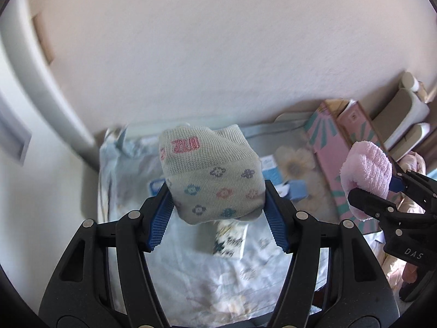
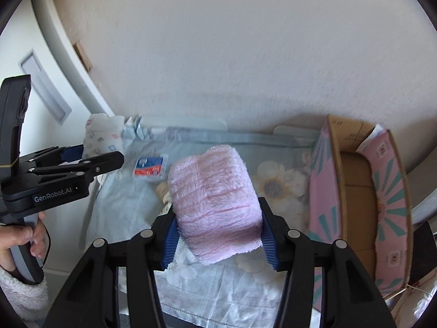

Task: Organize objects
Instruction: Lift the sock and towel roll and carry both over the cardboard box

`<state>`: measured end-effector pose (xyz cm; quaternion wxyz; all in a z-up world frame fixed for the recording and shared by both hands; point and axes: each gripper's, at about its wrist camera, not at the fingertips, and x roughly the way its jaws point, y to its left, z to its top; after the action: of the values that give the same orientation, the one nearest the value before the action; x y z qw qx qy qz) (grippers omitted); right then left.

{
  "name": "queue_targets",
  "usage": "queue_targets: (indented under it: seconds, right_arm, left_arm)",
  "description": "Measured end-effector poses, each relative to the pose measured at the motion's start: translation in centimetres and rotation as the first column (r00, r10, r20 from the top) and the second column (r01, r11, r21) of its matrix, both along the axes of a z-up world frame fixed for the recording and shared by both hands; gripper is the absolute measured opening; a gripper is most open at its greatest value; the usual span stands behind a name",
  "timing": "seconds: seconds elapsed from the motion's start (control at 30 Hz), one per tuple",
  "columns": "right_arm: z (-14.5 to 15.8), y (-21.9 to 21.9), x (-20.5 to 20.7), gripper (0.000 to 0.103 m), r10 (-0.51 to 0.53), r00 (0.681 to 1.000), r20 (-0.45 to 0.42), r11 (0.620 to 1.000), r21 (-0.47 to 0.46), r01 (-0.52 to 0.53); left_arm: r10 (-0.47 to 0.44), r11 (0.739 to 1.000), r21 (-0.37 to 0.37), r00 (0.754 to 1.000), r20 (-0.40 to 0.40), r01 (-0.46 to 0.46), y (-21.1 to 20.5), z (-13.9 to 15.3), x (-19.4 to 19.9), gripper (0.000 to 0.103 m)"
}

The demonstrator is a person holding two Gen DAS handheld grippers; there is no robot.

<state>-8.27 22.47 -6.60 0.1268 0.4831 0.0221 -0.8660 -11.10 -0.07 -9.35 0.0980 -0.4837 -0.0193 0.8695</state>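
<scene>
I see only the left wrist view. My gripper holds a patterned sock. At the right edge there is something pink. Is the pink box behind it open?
Observer: Yes, the pink box is open on top, bare cardboard inside.
Operator: Who holds the pink thing?
Observer: The right gripper, shut on a fluffy pink sock.
Operator: What lies under it?
Observer: A small blue and red packet lies on the floral sheet, left of the sock.
</scene>
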Motion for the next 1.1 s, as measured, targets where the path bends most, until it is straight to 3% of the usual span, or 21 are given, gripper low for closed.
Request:
queue_targets:
  seconds: [0.3, 0.57, 0.8, 1.1]
  right_arm:
    - [4.2, 4.4, -1.5, 0.048, -0.09, 0.995, -0.046, 0.996, 0.0, 0.091]
    - [6.2, 9.6, -2.0, 0.048, -0.197, 0.979, -0.06, 0.98, 0.01, 0.198]
    - [6.0, 14.5, -2.2, 0.048, -0.3, 0.953, -0.036, 0.953, 0.04, 0.302]
    - [3.6, 18.9, -1.8, 0.048, -0.395, 0.918, 0.022, 0.918, 0.044, 0.394]
  left_arm:
    - [-0.128, 0.992, 0.014, 0.99, -0.055, 0.129, 5.6, 3.7, -4.1, 0.059]
    - [-0.276, 0.961, -0.001, 0.957, -0.086, 0.277, 13.6, 5.7, -7.6, 0.06]
    - [-0.392, 0.919, 0.01, 0.917, -0.066, 0.394, 20.3, 5.8, -10.0, 0.059]
    - [-0.496, 0.868, -0.02, 0.868, -0.011, 0.496, 27.7, 3.4, -11.4, 0.059]
